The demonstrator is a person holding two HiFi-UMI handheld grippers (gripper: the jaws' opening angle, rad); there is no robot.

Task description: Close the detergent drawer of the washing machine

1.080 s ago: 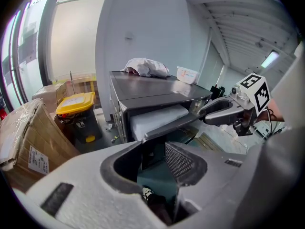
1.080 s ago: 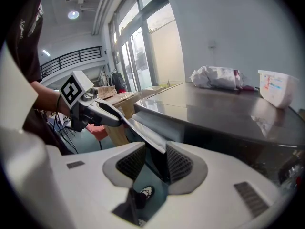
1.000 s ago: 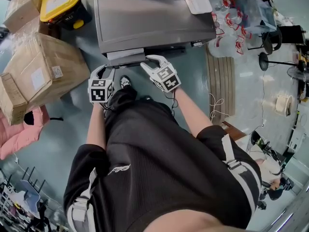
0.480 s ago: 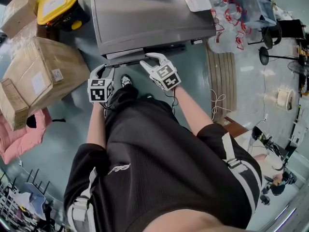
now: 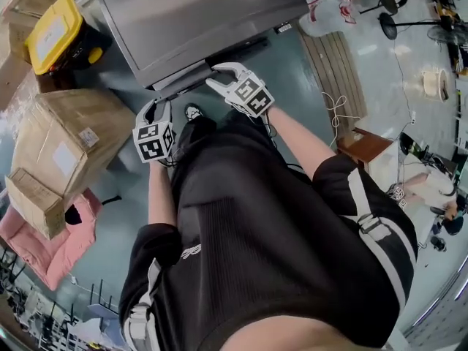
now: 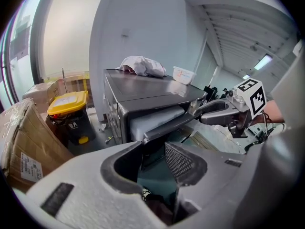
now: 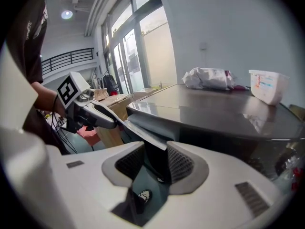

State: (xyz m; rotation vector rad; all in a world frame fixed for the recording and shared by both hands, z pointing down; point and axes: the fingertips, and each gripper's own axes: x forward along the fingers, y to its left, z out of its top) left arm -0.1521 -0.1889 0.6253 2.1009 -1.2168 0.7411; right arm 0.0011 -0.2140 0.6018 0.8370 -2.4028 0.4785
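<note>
Head view: we record cardboard boxes (image 5: 73, 134), a yellow-lidded bin (image 5: 53, 31) and pink cloth (image 5: 51, 251) left of the washing machine (image 5: 197, 13). A crumpled bag (image 7: 209, 78) and a white tub (image 7: 268, 86) sit on its lid. The detergent drawer (image 5: 186, 77) juts partly out of the machine's front. Both grippers angle downward at it. The left gripper (image 5: 156, 110) is released just below the drawer's end, with nothing between its pads. The right gripper (image 5: 221, 75) has its jaws opening, with the drawer front between them. The person's black clothing (image 5: 278, 240) hides the machine's front panel.
</note>
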